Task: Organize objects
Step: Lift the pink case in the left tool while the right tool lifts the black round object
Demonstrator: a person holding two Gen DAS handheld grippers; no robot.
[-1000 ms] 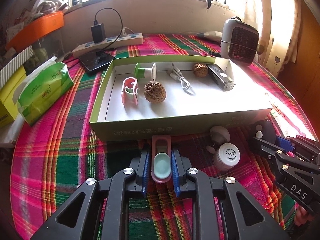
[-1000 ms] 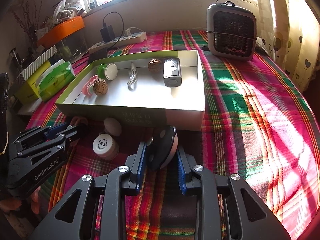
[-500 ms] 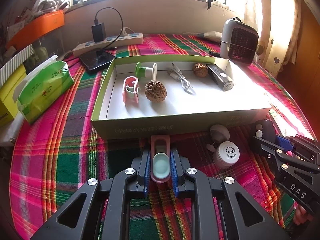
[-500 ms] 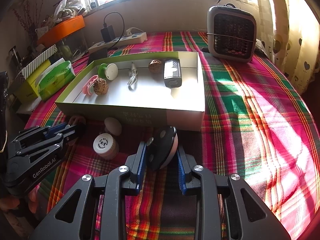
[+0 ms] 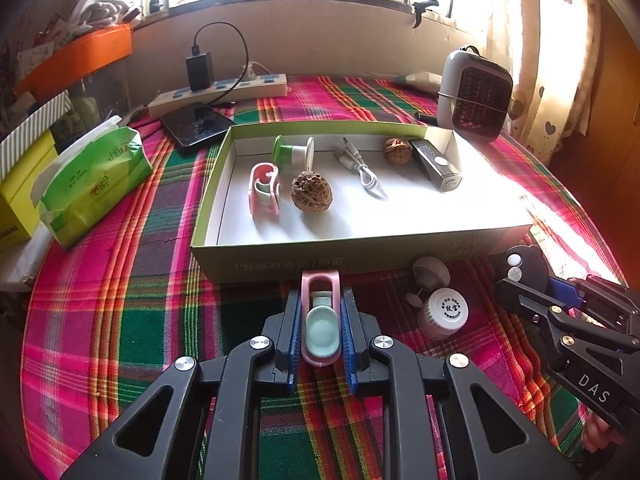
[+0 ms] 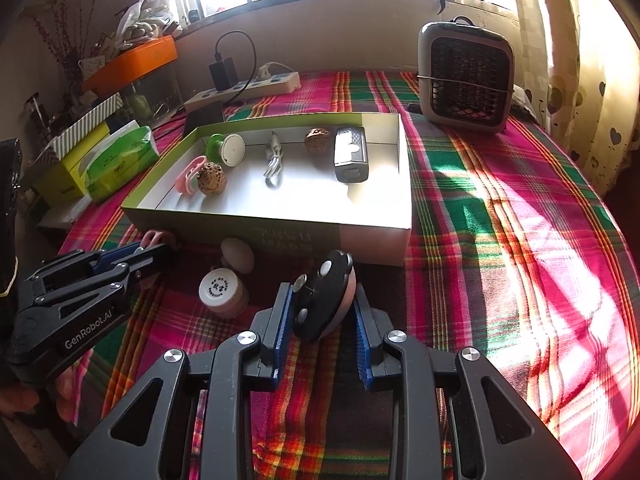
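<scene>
left gripper [image 5: 320, 312], blue-padded black jaws closed tight on a pink plastic clip with a pale mint tongue [image 5: 321, 322]; pads press both long sides, the clip's looped end pokes out ahead toward the box wall. held just in front of the near wall of the shallow green cardboard box with a white inside [image 5: 360, 258], above the pink, green and red plaid cloth [image 5: 132, 288].

right gripper [image 6: 320, 300], jaws partly closed on a rounded black-and-white disc-shaped gadget with small round buttons [image 6: 326, 294]; the gadget stands on edge, tilted, black face toward the left pad. whether the right pad presses its white side i cannot tell for sure, but it sits wedged between both. it is just before the box's near right corner.

on the cloth between the two grippers: a small white round jar with a printed lid [image 5: 444, 312], lying tipped, and a white mushroom-shaped knob [image 5: 430, 274] just behind it, close against the box wall.

inside the box, left to right in the left wrist view: a second pink clip [image 5: 264, 188], a large wrinkled brown walnut [image 5: 311, 192] beside it, a green-and-white spool-shaped piece [image 5: 294, 152] at the back, a coiled white cable [image 5: 362, 168], a smaller walnut [image 5: 397, 151], a dark grey oblong device [image 5: 436, 164] leaning toward the right wall.

around the box: green tissue pack [image 5: 94, 188] at left, dark phone [image 5: 198, 124] and white power strip [image 5: 224, 90] behind, small grey grille-fronted fan heater [image 5: 474, 96] at the back right.
</scene>
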